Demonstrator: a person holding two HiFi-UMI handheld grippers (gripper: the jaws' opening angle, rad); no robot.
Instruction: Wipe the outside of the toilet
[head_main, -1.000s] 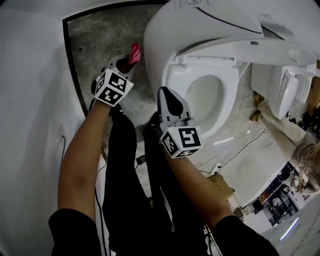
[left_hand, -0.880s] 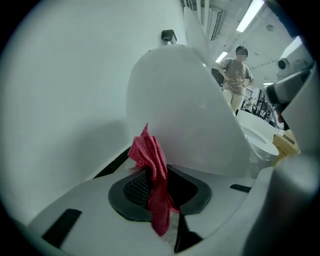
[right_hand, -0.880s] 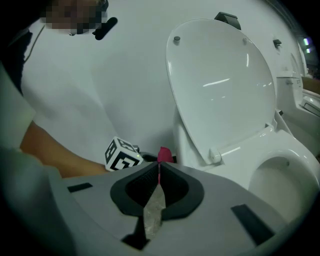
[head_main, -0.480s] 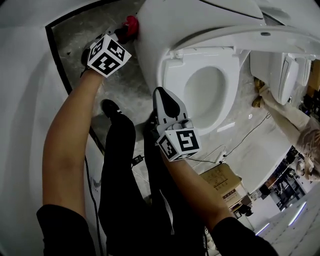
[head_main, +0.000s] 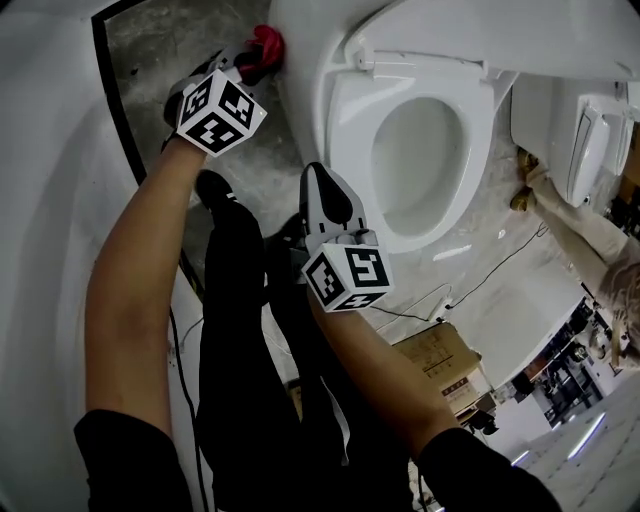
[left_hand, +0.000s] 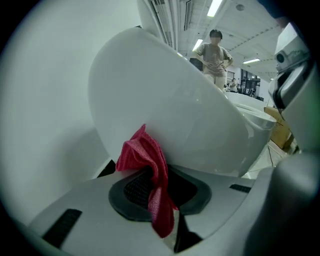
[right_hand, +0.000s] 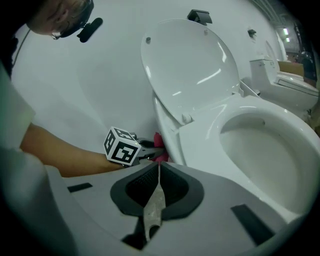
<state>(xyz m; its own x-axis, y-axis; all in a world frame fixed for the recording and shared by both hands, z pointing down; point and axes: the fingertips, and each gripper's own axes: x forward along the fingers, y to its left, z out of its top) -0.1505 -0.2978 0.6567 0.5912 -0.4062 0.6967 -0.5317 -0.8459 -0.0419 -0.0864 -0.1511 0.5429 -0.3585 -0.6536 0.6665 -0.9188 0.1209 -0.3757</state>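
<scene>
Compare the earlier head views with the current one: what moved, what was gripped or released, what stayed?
The left gripper reached forward, carrying the red cloth up against the toilet bowl on its outer wall. Nothing was taken or released: it stays shut on the cloth. The right gripper stays shut and empty by the front of the seat; the lid stays up.

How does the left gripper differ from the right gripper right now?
The left gripper has its jaws shut on a red cloth; the right gripper has its jaws shut with nothing between them. The left gripper holds the cloth at the toilet's outer wall, near its rear, while the right gripper is away from that spot, facing the toilet's open top. Both have their jaws together.
</scene>
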